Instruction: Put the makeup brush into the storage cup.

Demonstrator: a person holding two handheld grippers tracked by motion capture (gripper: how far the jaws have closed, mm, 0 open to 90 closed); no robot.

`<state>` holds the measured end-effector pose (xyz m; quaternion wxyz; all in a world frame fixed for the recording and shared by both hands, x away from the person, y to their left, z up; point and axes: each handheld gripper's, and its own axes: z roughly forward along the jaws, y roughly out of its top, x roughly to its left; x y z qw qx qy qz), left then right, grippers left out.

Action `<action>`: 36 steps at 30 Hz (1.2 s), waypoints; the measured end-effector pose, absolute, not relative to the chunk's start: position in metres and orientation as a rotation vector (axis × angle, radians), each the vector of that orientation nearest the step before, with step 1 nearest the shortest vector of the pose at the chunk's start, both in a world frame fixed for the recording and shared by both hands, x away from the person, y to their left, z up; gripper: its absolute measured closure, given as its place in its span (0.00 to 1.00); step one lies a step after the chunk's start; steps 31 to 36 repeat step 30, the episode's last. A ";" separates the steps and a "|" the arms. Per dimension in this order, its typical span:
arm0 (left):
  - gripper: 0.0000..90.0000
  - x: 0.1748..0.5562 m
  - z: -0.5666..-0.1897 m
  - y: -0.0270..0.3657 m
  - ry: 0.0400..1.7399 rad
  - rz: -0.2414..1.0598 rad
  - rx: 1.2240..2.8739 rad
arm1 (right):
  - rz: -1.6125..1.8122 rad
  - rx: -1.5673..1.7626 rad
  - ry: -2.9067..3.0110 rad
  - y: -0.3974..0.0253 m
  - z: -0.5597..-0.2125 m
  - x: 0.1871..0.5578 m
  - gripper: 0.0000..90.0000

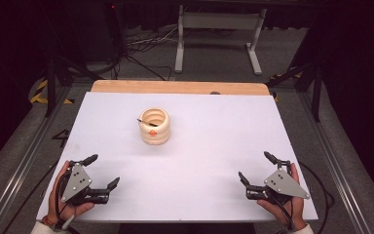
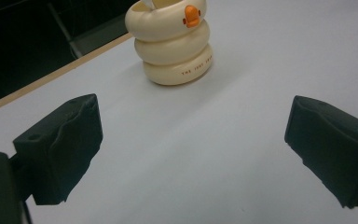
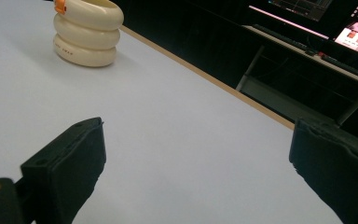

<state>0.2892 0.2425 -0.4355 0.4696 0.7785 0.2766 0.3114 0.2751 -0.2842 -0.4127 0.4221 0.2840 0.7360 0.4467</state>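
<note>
L gripper (image 1: 101, 171) released | R gripper (image 1: 256, 166) released | cream holder (image 1: 155, 126) mid-table, well apart

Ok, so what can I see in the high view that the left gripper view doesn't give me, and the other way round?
High view alone: both hands, the left gripper and right gripper resting open at the near corners of the white table, a dark pen-like thing sticking out of the cream ringed holder, and the floor with cables beyond.

Left gripper view alone: small lettering on the holder's bottom ring.

Both: the holder, its orange beak, the white tabletop and its wooden far edge.
</note>
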 end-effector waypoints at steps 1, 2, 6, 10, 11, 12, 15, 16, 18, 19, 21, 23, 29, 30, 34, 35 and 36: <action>0.06 0.289 -0.435 0.242 0.679 0.763 1.907 | 1.120 0.712 1.844 -0.284 -0.413 0.275 0.05; 0.06 0.289 -0.435 0.242 0.679 0.763 1.907 | 1.117 0.711 1.843 -0.284 -0.413 0.275 0.05; 0.06 0.289 -0.435 0.240 0.678 0.769 1.914 | 1.122 0.715 1.842 -0.286 -0.413 0.275 0.05; 0.06 0.289 -0.435 0.240 0.677 0.769 1.916 | 1.123 0.712 1.842 -0.286 -0.413 0.274 0.05; 0.06 0.289 -0.435 0.240 0.677 0.769 1.916 | 1.123 0.712 1.842 -0.286 -0.413 0.274 0.05; 0.06 0.290 -0.435 0.240 0.679 0.770 1.916 | 1.121 0.710 1.845 -0.286 -0.413 0.275 0.05; 0.06 0.290 -0.435 0.240 0.678 0.763 1.913 | 1.117 0.709 1.848 -0.285 -0.413 0.275 0.05; 0.06 0.290 -0.436 0.239 0.681 0.764 1.914 | 1.118 0.709 1.848 -0.286 -0.413 0.276 0.05; 0.06 0.291 -0.436 0.239 0.680 0.766 1.915 | 1.118 0.713 1.848 -0.286 -0.413 0.276 0.05; 0.06 0.291 -0.436 0.239 0.680 0.766 1.915 | 1.118 0.713 1.848 -0.286 -0.413 0.276 0.05; 0.06 0.291 -0.436 0.239 0.680 0.762 1.918 | 1.118 0.715 1.849 -0.287 -0.414 0.276 0.05; 0.06 0.292 -0.436 0.238 0.679 0.765 1.920 | 1.120 0.716 1.849 -0.287 -0.414 0.276 0.05; 0.06 0.292 -0.436 0.238 0.685 0.762 1.919 | 1.097 0.725 1.848 -0.286 -0.414 0.277 0.05; 0.06 0.293 -0.436 0.238 0.685 0.765 1.922 | 1.102 0.726 1.851 -0.287 -0.414 0.277 0.05; 0.06 0.293 -0.436 0.238 0.685 0.765 1.922 | 1.102 0.726 1.851 -0.287 -0.414 0.277 0.05; 0.06 0.293 -0.436 0.238 0.685 0.765 1.922 | 1.102 0.726 1.851 -0.287 -0.414 0.277 0.05; 0.06 0.293 -0.436 0.238 0.685 0.765 1.922 | 1.102 0.726 1.851 -0.287 -0.414 0.277 0.05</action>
